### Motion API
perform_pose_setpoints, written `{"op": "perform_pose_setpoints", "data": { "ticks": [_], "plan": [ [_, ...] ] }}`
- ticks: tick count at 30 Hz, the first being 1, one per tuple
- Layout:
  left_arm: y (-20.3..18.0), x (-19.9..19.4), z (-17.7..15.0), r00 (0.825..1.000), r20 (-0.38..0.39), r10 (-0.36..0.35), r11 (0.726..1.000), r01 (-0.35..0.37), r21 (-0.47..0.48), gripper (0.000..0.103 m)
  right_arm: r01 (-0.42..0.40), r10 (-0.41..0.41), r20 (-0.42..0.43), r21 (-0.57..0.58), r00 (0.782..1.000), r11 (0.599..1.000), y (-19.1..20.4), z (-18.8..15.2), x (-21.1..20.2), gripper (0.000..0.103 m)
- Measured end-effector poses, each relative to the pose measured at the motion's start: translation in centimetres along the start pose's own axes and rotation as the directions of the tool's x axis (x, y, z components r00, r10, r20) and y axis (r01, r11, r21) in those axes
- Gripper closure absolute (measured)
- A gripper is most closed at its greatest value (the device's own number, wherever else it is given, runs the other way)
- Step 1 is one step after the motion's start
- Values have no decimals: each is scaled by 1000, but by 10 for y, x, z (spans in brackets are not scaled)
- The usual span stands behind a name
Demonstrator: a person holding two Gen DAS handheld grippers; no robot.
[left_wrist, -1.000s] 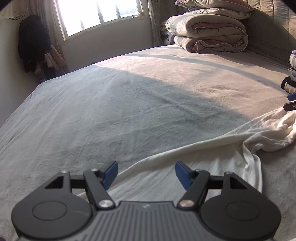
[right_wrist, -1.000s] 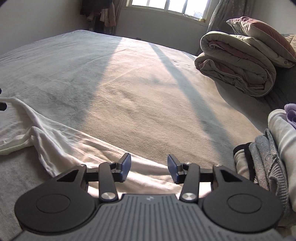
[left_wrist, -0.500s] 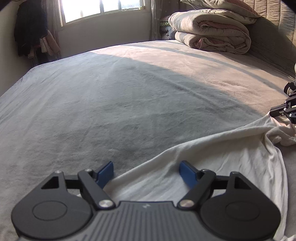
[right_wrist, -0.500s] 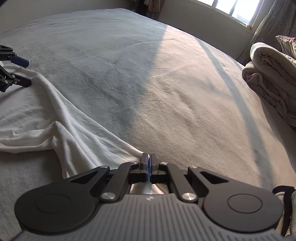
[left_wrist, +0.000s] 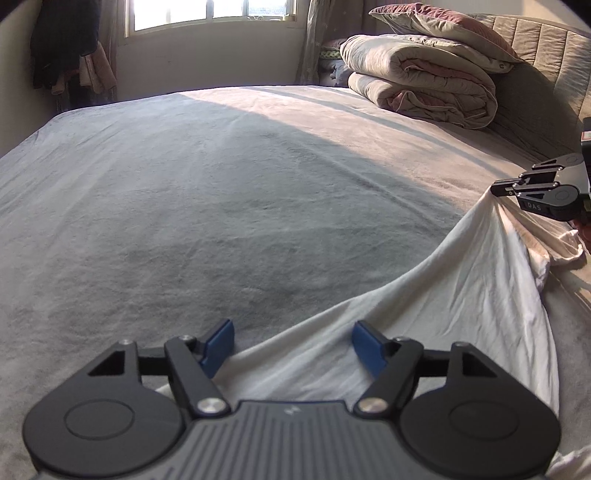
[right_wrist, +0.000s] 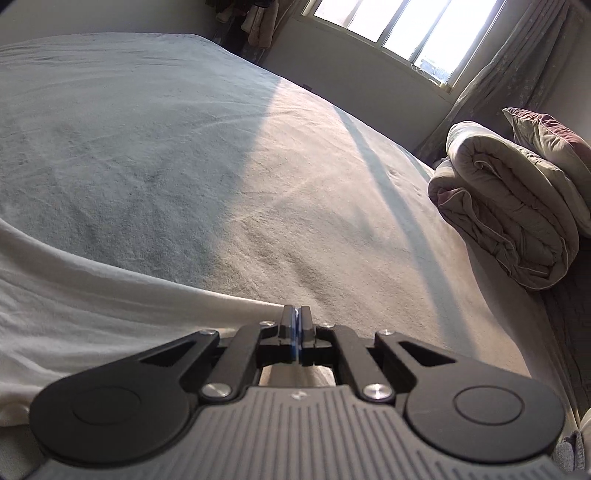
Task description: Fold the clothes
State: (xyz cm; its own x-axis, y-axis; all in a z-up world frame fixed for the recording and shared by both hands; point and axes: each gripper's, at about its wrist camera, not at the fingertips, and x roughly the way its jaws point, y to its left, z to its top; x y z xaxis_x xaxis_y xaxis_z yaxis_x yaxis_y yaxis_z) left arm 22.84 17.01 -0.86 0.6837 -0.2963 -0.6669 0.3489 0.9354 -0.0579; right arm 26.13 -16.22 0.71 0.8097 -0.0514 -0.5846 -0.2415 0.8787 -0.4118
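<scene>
A white garment (left_wrist: 443, 295) lies spread over the near right part of the grey bed (left_wrist: 184, 184). My left gripper (left_wrist: 293, 339) sits low over its near hem. Its jaws are closing, the blue pads (left_wrist: 218, 345) stand apart, and the cloth between them is not pinched. In the right wrist view, my right gripper (right_wrist: 296, 321) is shut on the edge of the white garment (right_wrist: 74, 295). In the left wrist view, the right gripper (left_wrist: 496, 188) holds that corner pulled up into a peak at the far right.
A folded duvet (left_wrist: 417, 81) with a pillow (left_wrist: 436, 26) on top rests against the padded headboard (left_wrist: 535, 74). Dark clothes (left_wrist: 62, 44) hang beside the window. A bit of grey clothing (right_wrist: 570, 446) shows at the lower right corner.
My right gripper went from open to shut on the garment's edge and drew that corner up and taut. My left gripper slid along the hem; its jaws widened, then narrowed a little.
</scene>
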Motion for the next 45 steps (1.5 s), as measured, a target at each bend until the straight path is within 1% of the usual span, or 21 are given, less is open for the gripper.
{"op": "perform_pose_setpoints", "data": {
  "ticks": [4,5,8,9,10,11,12,14,15,17,19,22,25,29,30,32,33,34,35,39,45],
  "plan": [
    [11,-2,1,1000,0,0,999,0,-45,42,-14,14,-13,23,1000,1000,-1,3,7,102],
    [9,-1,0,1000,-4,9,999,-9,-30,43,-24,24,-31,10,999,1000,2,1,10,102],
    [1,1,-4,999,-15,38,999,-37,20,56,-37,37,-66,-5,997,999,9,-6,15,102],
    [-4,0,-5,999,-11,41,998,-40,49,67,-37,36,-67,-1,997,999,10,-8,15,102],
    [-10,0,-6,999,-6,34,997,-34,73,86,-34,34,-65,4,997,999,10,-9,15,102],
    [-16,0,-7,1000,-1,29,995,-29,92,97,-30,31,-63,11,998,999,11,-10,14,102],
    [-23,0,-7,999,10,48,992,-49,118,102,-26,27,-60,18,998,999,12,-10,13,102],
    [-34,-4,-10,994,54,94,982,-102,159,102,-10,11,-49,19,999,1000,14,-10,10,102],
    [-35,-7,-11,990,84,110,981,-122,153,102,3,-2,-38,15,999,1000,15,-10,8,102],
    [-31,-15,-11,978,157,138,984,-154,90,102,32,-32,-7,15,999,999,15,-10,3,102],
    [-25,-19,-10,970,187,156,986,-164,30,102,47,-47,18,29,999,998,13,-9,1,102],
    [-24,-10,-8,965,170,201,977,-209,31,102,38,-40,29,39,999,998,13,-5,6,102],
    [-28,8,-12,968,100,231,970,-237,60,102,20,-21,5,41,1000,999,18,-4,18,102],
    [-37,10,-11,957,102,273,953,-284,109,100,33,-33,-9,51,999,998,25,-11,28,98],
    [-39,9,-11,954,101,281,949,-292,120,98,30,-29,-10,68,1000,997,22,-11,26,90],
    [-41,5,-10,953,99,288,946,-299,129,88,17,-15,-16,107,1000,994,15,-11,19,87],
    [-42,1,-8,954,99,284,947,-295,125,75,10,-8,-18,127,1000,992,11,-10,16,78],
    [-43,-3,-6,957,100,273,952,-284,116,68,1,2,-22,139,1000,990,3,-11,12,63],
    [-44,-7,-3,961,100,257,958,-267,106,61,-10,14,-26,146,1000,989,-6,-13,7,60],
    [-53,-14,11,981,88,172,982,-178,66,61,-41,49,-46,167,998,985,-44,-19,-13,60],
    [-89,2,32,997,64,34,998,-37,43,61,6,29,-175,197,984,980,-104,-48,-18,60]
  ]
}}
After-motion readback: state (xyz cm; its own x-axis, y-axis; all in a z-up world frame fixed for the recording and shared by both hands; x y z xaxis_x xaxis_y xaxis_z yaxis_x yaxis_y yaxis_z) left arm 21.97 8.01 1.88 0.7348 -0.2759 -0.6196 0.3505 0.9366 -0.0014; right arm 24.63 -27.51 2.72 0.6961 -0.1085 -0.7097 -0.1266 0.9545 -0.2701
